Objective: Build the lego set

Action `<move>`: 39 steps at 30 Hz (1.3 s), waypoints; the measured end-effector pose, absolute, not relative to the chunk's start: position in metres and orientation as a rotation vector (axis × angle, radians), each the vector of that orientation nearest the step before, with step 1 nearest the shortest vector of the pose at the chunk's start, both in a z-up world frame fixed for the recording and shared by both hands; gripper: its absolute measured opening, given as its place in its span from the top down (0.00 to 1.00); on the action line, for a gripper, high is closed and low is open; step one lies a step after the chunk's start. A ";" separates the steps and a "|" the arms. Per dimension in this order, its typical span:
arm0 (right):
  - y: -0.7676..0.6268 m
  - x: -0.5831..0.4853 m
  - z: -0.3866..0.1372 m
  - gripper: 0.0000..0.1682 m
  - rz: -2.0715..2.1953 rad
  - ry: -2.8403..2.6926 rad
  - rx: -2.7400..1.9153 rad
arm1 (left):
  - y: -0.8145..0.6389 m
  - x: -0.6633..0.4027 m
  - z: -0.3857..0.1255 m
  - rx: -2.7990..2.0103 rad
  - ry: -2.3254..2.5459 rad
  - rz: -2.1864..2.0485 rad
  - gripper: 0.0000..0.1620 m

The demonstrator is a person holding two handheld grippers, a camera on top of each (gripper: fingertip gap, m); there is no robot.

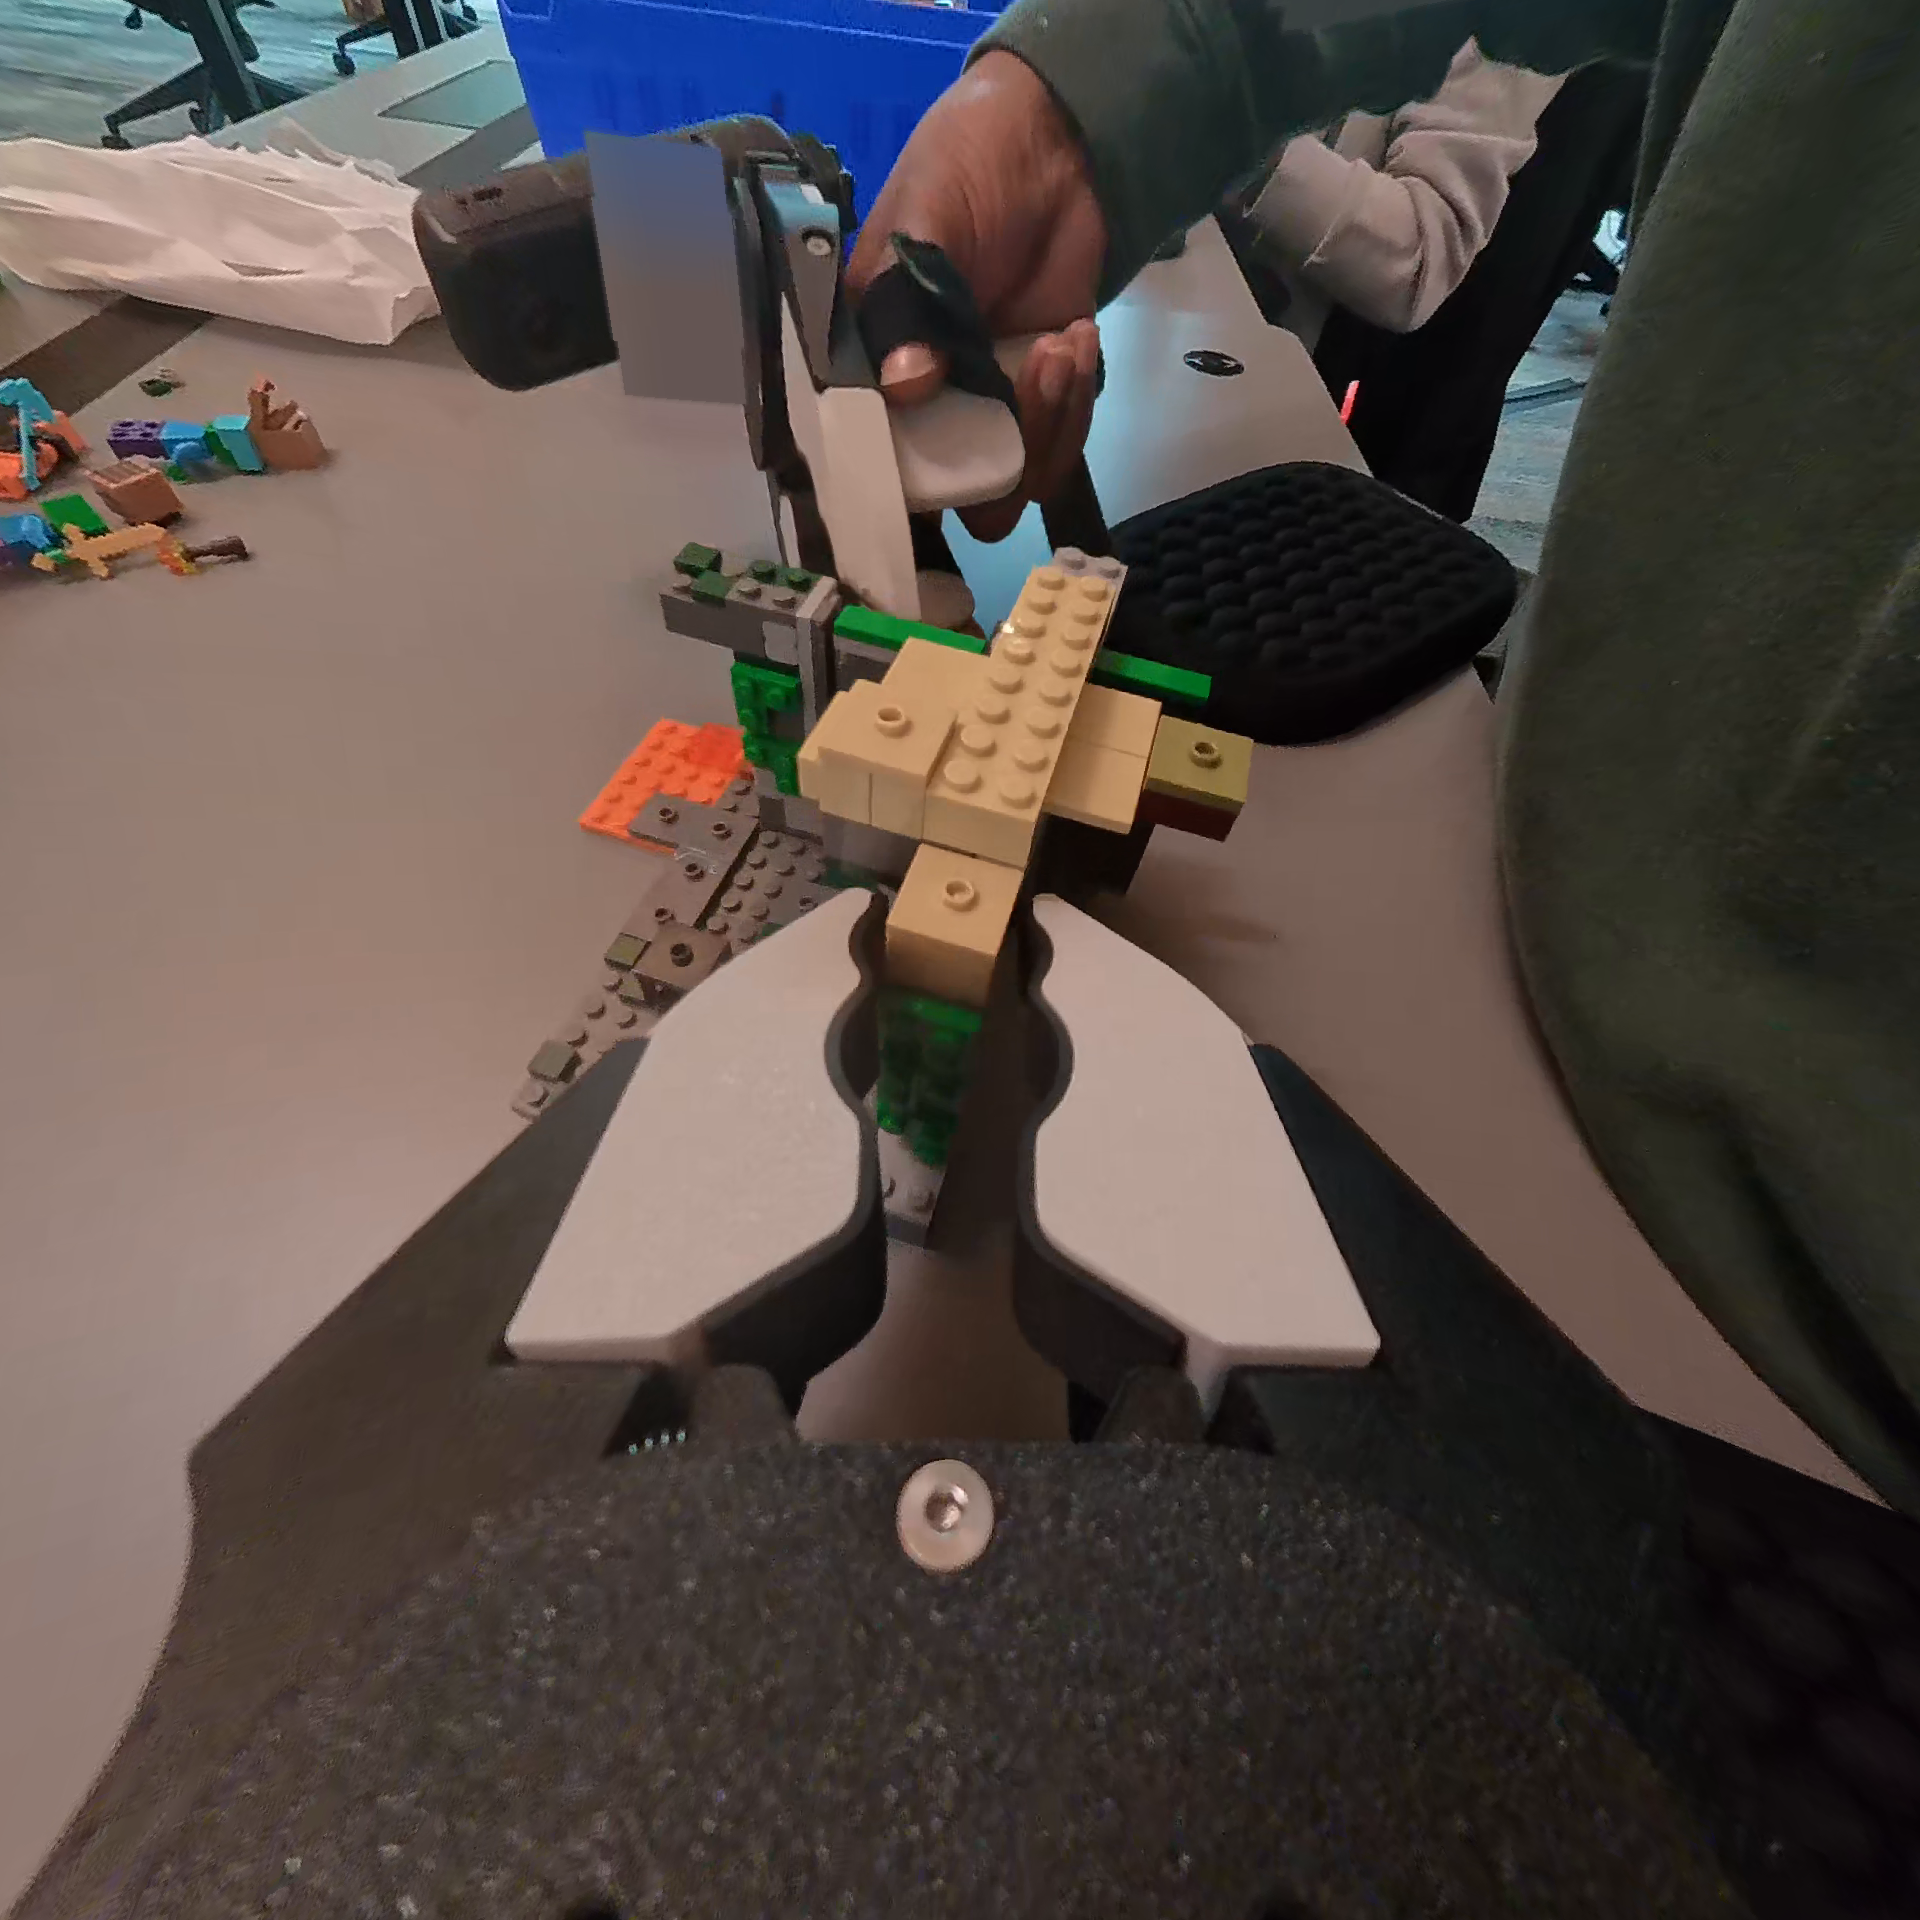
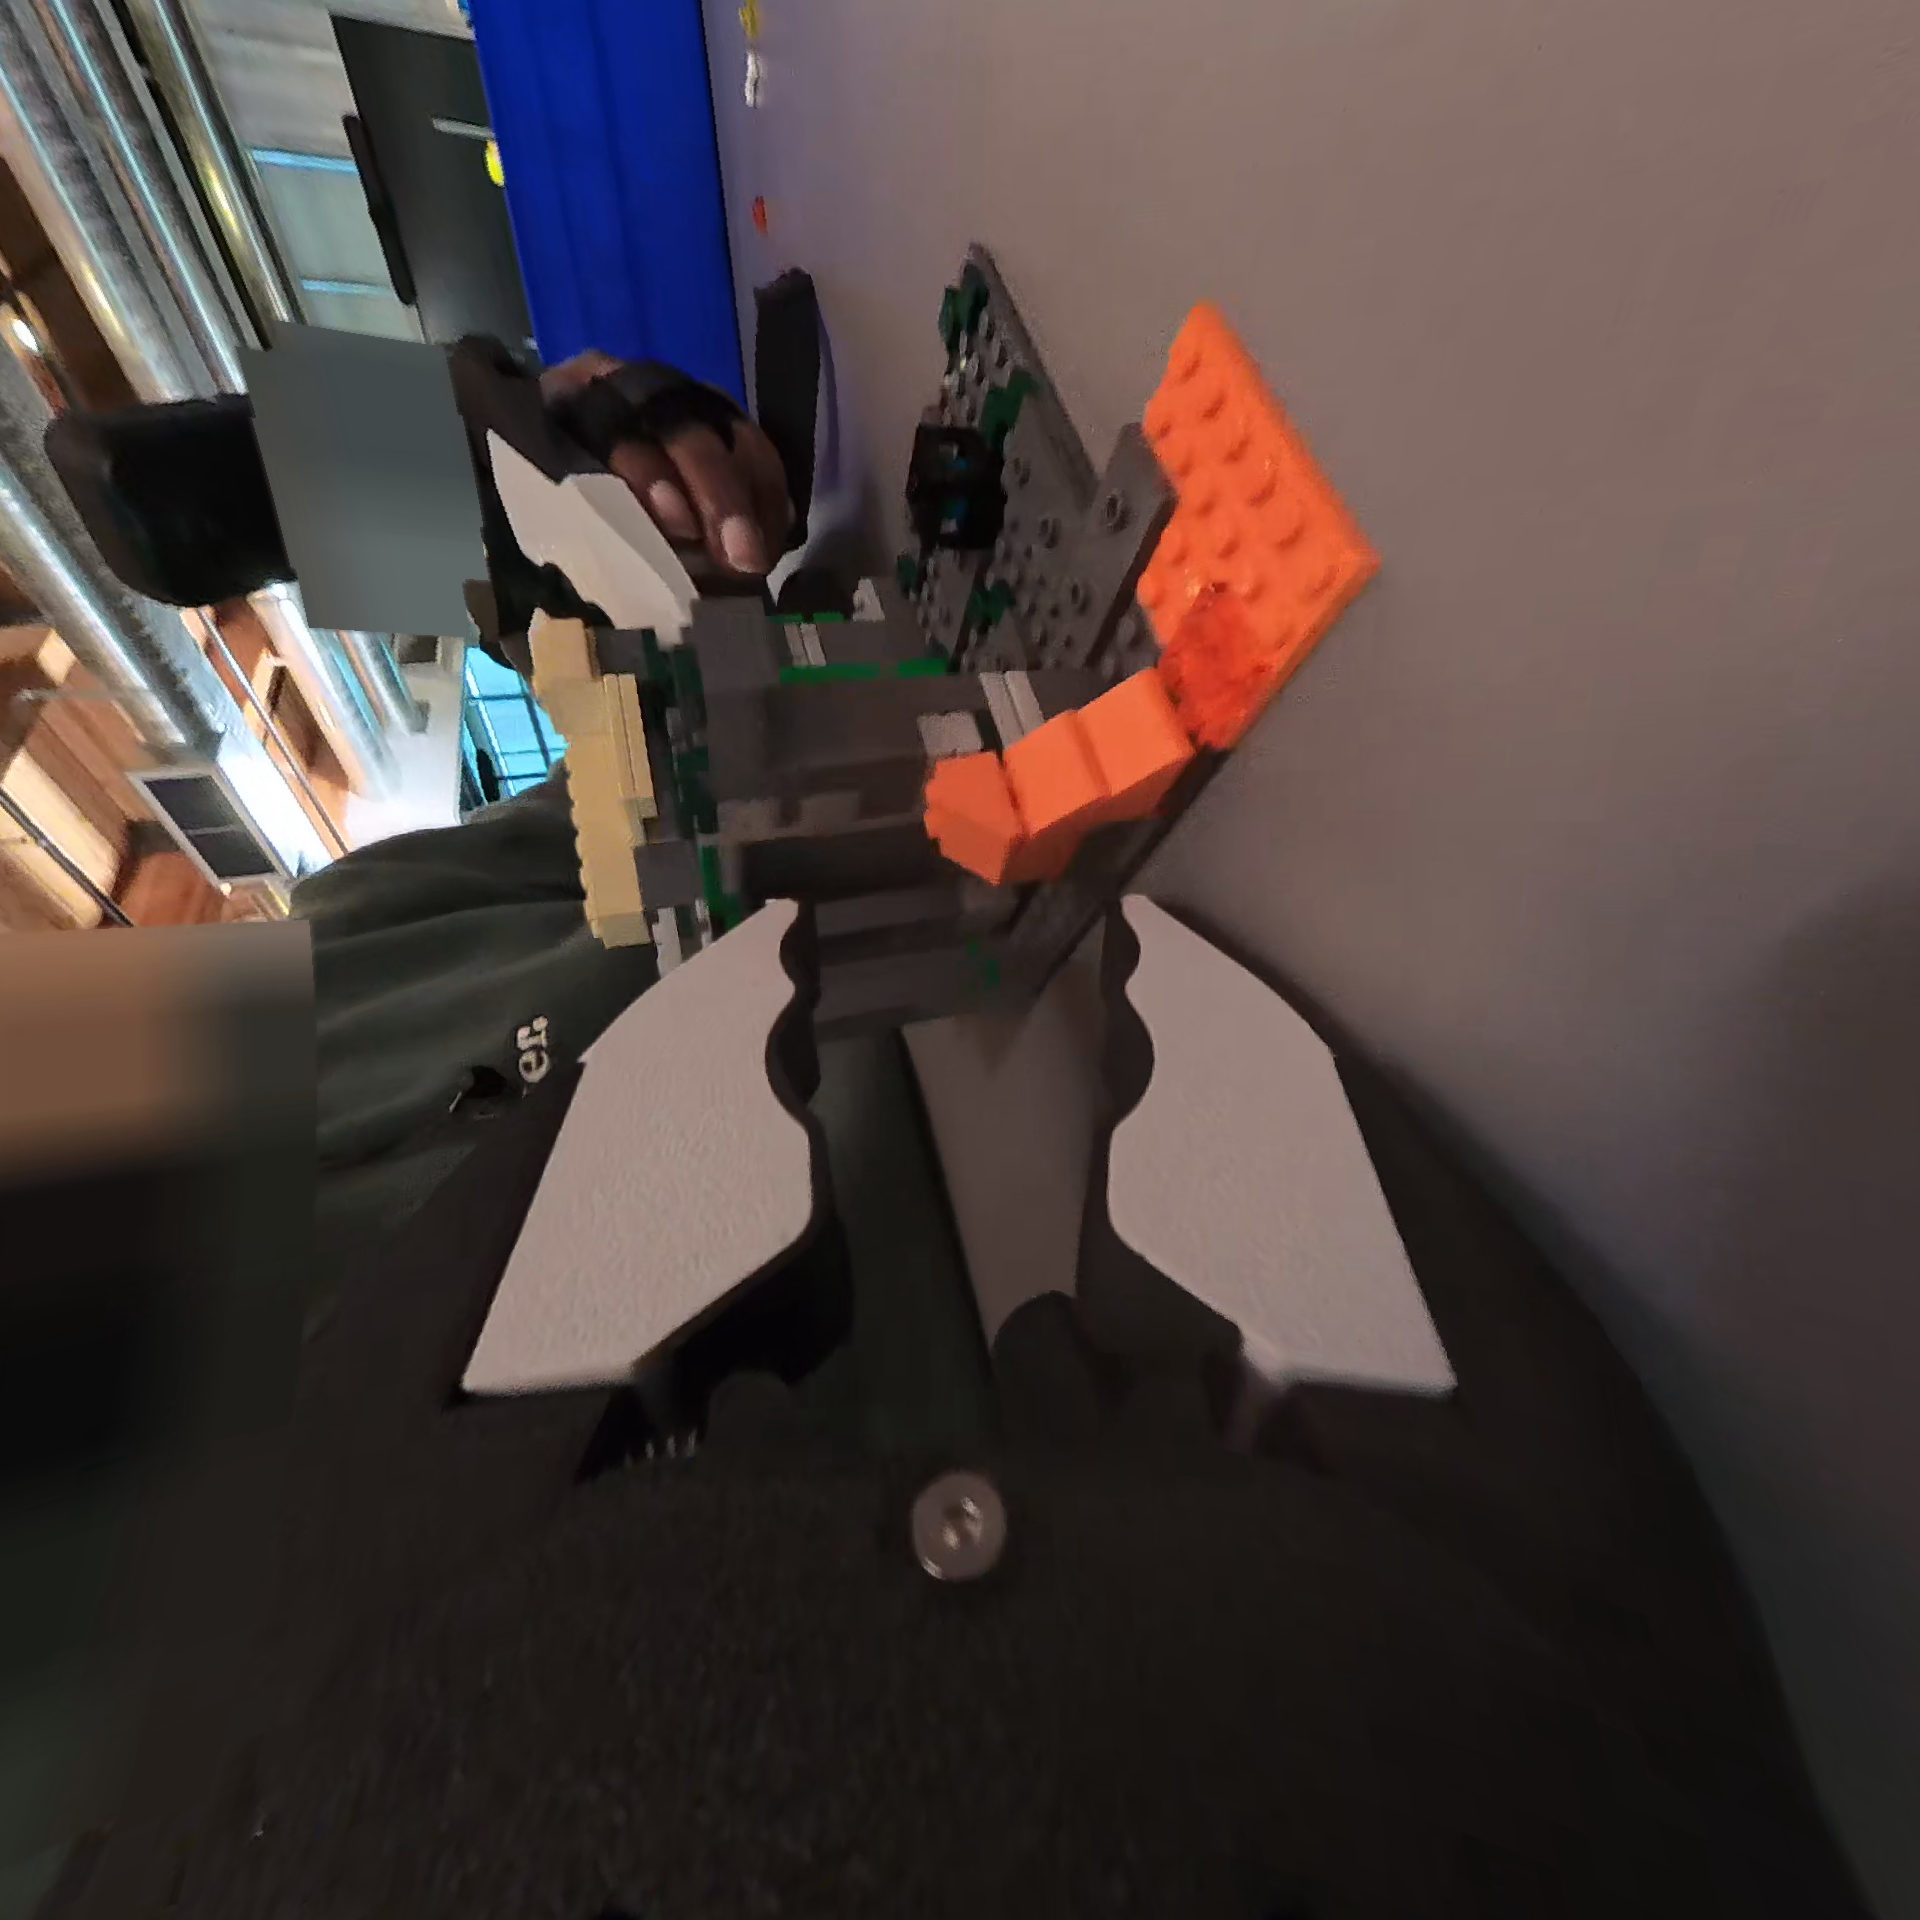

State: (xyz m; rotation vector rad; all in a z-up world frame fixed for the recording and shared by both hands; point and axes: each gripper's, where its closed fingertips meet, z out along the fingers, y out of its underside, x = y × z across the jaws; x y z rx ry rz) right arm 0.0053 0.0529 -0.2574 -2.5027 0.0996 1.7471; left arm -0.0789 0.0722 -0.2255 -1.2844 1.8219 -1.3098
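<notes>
A partly built lego model stands on a dark grey baseplate [image 1: 748, 883] with an orange plate [image 1: 675, 769] at its far corner. Its top is a cross of tan bricks [image 1: 1018, 727]. My left gripper [image 1: 951, 914] is shut on the tan block at the near end of that cross. My right gripper [image 1: 914, 597], held by a hand [image 1: 987, 208], comes down on the far grey side. In the right wrist view, which is turned sideways, my right gripper [image 2: 956, 925] clamps the model's grey wall [image 2: 883, 966] and baseplate edge. Orange slope bricks [image 2: 1060, 779] and the orange plate [image 2: 1247, 499] lie just beyond.
Loose coloured bricks [image 1: 156, 468] lie at the far left of the grey table. A white paper bag [image 1: 208, 229] and a blue bin [image 1: 727, 73] stand behind. A black mesh pad [image 1: 1309, 592] sits right of the model. A person's dark green sleeve [image 1: 1714, 727] fills the right side. The left gripper's tips are roughly 10 centimetres from the right gripper's.
</notes>
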 end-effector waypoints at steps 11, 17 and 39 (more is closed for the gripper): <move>0.039 0.007 -0.236 0.87 1.292 -0.521 -2.319 | 0.080 -0.076 -0.226 -1.316 1.820 -1.300 0.85; 0.050 -0.004 -0.259 0.95 0.727 -0.835 -2.155 | 0.094 -0.073 -0.227 -1.310 1.873 -1.330 0.84; 0.043 -0.028 -0.232 0.97 0.807 -0.903 -1.943 | 0.153 -0.069 -0.222 -1.402 2.121 -1.177 0.81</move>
